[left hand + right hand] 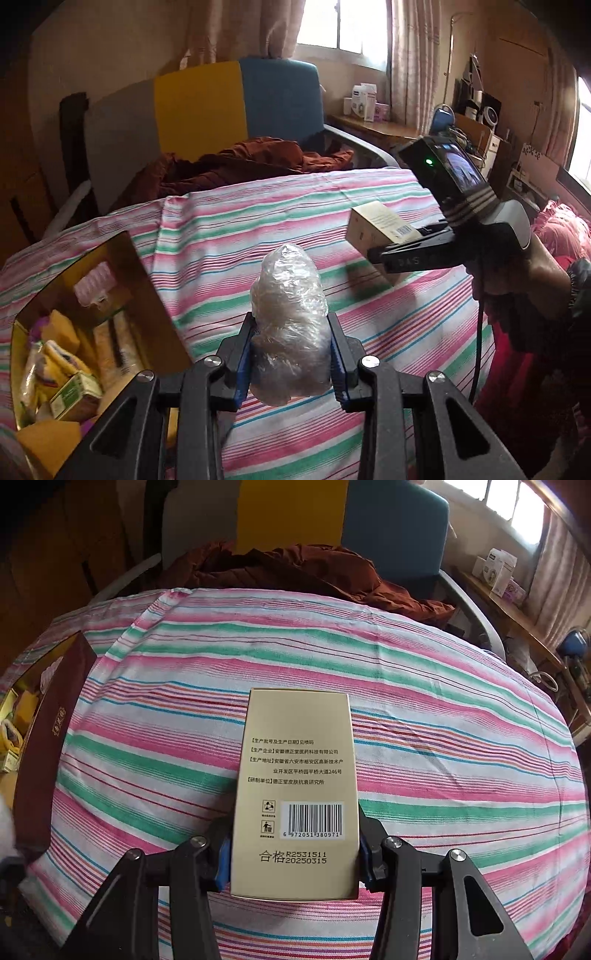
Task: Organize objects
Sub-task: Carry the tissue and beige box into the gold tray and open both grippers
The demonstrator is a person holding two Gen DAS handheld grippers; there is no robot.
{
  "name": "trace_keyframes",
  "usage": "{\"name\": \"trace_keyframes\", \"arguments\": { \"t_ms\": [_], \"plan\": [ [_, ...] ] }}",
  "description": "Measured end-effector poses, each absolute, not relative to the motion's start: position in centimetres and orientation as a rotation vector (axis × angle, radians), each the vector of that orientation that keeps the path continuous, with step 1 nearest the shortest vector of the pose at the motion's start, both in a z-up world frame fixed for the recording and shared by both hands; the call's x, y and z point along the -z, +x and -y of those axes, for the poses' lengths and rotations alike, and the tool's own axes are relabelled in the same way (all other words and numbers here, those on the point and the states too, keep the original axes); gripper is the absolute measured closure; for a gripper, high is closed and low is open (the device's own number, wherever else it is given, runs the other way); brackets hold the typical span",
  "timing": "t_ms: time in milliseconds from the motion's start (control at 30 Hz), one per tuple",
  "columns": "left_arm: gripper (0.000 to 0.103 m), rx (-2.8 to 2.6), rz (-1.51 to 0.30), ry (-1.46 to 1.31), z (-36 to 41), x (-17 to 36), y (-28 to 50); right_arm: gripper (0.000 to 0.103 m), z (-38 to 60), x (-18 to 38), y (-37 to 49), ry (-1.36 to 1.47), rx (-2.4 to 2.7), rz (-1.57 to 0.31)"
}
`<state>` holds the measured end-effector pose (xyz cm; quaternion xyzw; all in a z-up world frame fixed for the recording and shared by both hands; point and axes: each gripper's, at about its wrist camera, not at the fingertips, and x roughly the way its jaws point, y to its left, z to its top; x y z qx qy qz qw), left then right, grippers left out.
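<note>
My left gripper (291, 360) is shut on a bundle wrapped in clear plastic (290, 317) and holds it above the striped cloth. My right gripper (293, 853) is shut on a beige carton with a barcode (297, 775), held above the cloth; the same carton (380, 230) and right gripper show at the right of the left wrist view. An open gold-lined box (33, 306) with several small packs inside lies at the left of the cloth; its dark red outer wall (51, 738) shows in the right wrist view.
The striped pink, green and white cloth (443, 720) covers the surface. A brown garment (240, 162) lies at its far edge before a grey, yellow and blue chair back (199, 107). A wooden shelf with boxes (369, 122) stands at the back right.
</note>
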<state>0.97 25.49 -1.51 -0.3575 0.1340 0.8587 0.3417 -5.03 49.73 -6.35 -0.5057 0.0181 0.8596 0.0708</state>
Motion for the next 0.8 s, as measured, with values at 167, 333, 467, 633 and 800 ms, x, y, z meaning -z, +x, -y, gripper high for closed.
{"name": "trace_keyframes", "arguments": {
  "t_ms": [167, 333, 467, 633, 800],
  "plan": [
    [0.068, -2.302, -0.328, -0.946, -21.8, 0.9, 0.1, 0.052, -50.0, 6.4, -4.9, -1.538, -2.576, -0.119],
    [0.068, -2.34, -0.242, -0.997, -18.3, 1.0, -1.1, 0.052, -48.8, 5.9, -4.7, -1.569, -2.591, -0.172],
    [0.068, -2.347, -0.136, -1.014, -15.8, 0.5, -1.8, 0.052, -46.0, 4.6, -4.3, -1.567, -2.654, -0.211],
    [0.068, -2.4, 0.019, -1.027, -10.9, -0.8, -3.2, 0.052, -40.8, 2.8, -3.8, -1.553, -2.779, -0.222],
    [0.069, -2.498, 0.095, -1.041, -5.6, -1.4, -4.1, 0.052, -35.1, 0.5, -4.3, -1.517, -2.926, -0.217]
  ]
}}
